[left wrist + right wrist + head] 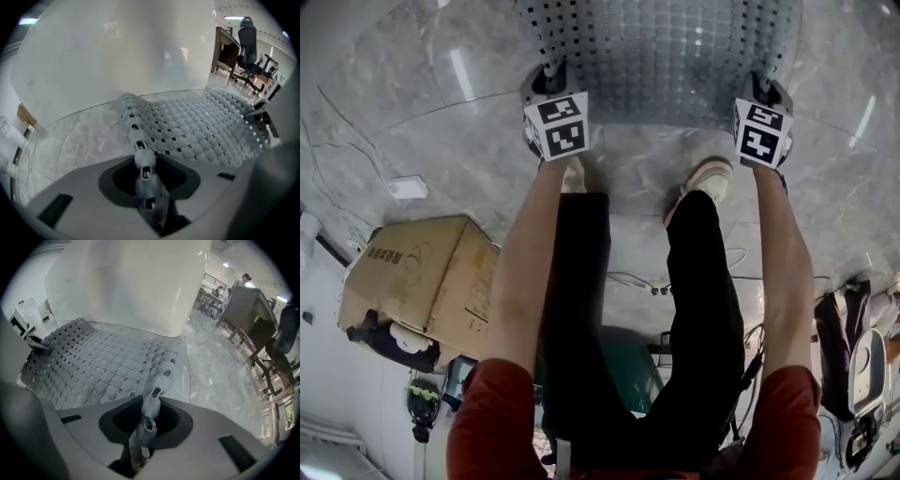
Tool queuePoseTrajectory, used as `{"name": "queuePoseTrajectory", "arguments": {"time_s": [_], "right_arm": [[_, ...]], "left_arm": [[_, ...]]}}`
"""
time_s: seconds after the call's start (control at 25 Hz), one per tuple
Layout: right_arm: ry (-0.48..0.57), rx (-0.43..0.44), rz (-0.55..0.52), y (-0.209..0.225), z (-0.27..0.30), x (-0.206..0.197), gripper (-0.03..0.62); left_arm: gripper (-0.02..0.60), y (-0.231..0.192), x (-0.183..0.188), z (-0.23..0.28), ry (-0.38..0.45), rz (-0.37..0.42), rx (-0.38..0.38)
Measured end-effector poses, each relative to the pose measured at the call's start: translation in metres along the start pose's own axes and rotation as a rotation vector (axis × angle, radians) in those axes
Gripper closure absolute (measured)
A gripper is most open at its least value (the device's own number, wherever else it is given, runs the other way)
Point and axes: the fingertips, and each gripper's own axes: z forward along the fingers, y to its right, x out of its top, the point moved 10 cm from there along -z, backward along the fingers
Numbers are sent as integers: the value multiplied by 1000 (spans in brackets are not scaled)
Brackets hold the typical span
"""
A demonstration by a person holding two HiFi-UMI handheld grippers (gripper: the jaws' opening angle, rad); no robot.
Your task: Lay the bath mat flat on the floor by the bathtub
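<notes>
Bath mat held by its two near corners, low over the floor at the tub's foot.

White bathtub wall fills the background of both gripper views, and the grey marble floor runs up to its base. The perforated grey mat spreads over that floor with its far edge near the tub, most of it looking already down, while the near edge rises in a ridge towards each tool. The left gripper is pinching the mat's left corner, and the right gripper is pinching the right corner. This looks like the final laying step. Next move, as I judge it: bring both corners down evenly to the floor, keep the mat taut so no fold forms, then let go.
</notes>
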Motion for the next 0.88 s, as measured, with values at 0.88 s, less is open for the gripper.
{"name": "queuePoseTrajectory", "arguments": {"time_s": [0.88], "right_arm": [[-77, 5, 79, 33, 18, -3, 331]], "left_arm": [[314, -24, 1, 6, -47, -106, -11]]}}
